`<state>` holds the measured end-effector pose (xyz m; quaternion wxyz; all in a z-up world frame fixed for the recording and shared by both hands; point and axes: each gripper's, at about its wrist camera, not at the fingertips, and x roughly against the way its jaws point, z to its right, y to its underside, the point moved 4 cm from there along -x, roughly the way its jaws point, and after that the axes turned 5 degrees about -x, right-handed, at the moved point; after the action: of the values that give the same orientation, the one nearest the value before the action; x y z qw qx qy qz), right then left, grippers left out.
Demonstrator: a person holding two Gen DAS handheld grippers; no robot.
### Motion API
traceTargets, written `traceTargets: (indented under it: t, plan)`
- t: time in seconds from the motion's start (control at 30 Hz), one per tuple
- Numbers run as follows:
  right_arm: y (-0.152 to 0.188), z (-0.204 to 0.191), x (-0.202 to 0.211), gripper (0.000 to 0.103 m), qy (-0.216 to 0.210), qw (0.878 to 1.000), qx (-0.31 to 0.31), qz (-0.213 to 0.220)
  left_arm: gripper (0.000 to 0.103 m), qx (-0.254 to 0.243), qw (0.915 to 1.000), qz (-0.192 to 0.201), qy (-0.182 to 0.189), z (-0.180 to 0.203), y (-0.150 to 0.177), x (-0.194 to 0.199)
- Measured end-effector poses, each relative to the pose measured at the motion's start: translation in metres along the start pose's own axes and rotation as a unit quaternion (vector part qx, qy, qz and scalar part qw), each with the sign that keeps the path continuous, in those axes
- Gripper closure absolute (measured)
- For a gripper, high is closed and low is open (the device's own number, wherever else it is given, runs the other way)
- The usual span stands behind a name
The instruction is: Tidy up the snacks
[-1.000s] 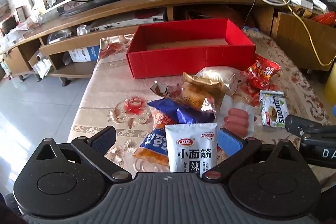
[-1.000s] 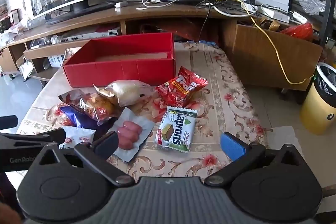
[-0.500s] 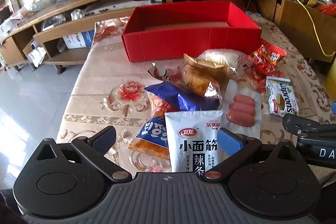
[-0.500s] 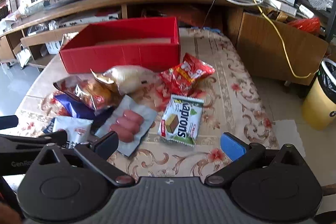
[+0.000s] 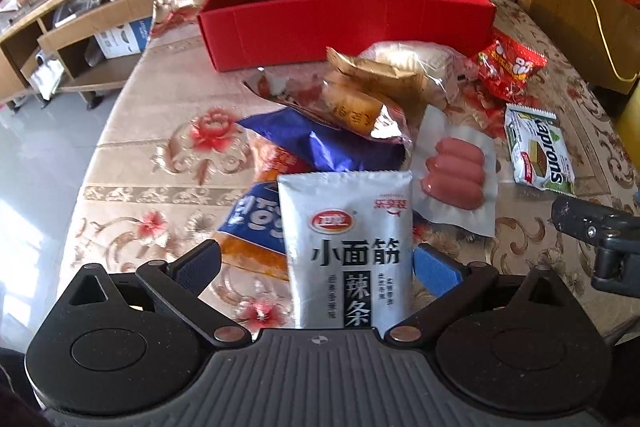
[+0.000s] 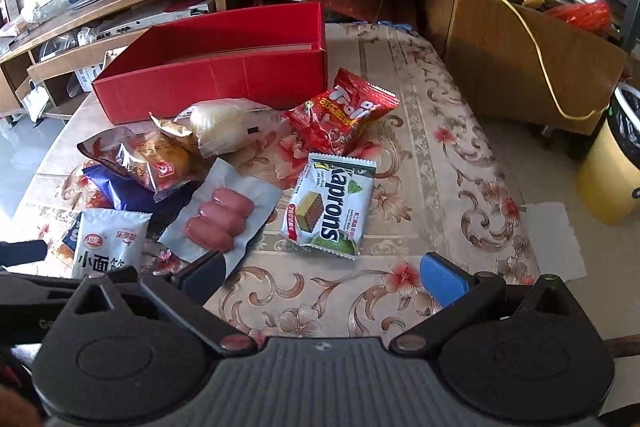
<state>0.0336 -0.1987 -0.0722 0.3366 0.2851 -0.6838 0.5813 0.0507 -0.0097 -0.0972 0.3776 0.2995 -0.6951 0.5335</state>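
Both grippers have dropped closer, the left gripper (image 5: 316,265) spread around the silver packet (image 5: 346,247), right gripper (image 6: 322,273) spread empty; next: pinch, carry to red box (image 5: 344,15).

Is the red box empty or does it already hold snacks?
Empty, as far as visible: the red box shows only bare floor in the right wrist view; its near wall hides a strip. The snacks lie outside.
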Motion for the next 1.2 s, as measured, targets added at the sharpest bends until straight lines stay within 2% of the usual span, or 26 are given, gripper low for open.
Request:
traceTargets:
  t: [0.23,0.37,0.47,0.53,0.57,0.8,0.93,1.0,1.2]
  plan:
    - [0.000,0.004,-0.002,0.000,-0.012,1.000,-0.005,-0.008,0.001,-0.013,0.9996,-0.012,-0.020,0.007,-0.001,-0.013]
    - [0.000,0.004,-0.004,0.000,-0.015,1.000,-0.005,-0.014,0.002,-0.037,0.9986,-0.014,-0.037,0.011,0.000,-0.015]
    - [0.000,0.003,-0.004,0.000,-0.018,1.000,-0.004,-0.014,0.010,-0.033,0.9987,-0.012,-0.037,0.008,0.001,-0.012]
    - [-0.001,0.003,-0.004,0.000,-0.015,1.000,-0.004,-0.013,0.021,-0.030,0.9986,-0.005,-0.042,0.003,0.001,-0.009]
    - [-0.002,0.004,-0.005,0.000,-0.015,1.000,-0.006,-0.013,0.022,-0.028,0.9987,-0.003,-0.043,0.000,0.000,-0.008]
    - [-0.013,0.021,-0.005,0.000,-0.001,0.999,-0.037,-0.006,0.037,-0.014,0.9997,0.009,-0.018,-0.007,-0.003,-0.003]
    - [-0.022,0.031,-0.008,0.000,0.011,0.998,-0.058,-0.011,0.046,0.004,0.9998,0.008,0.017,-0.011,-0.004,0.003]
    - [-0.030,0.032,-0.012,0.000,0.022,0.998,-0.062,-0.009,0.047,0.010,0.9991,0.021,0.036,-0.012,-0.004,0.005]
    - [-0.041,0.022,-0.051,0.000,0.053,0.997,-0.040,-0.037,0.045,0.007,0.9989,0.022,0.040,-0.013,-0.005,-0.003]
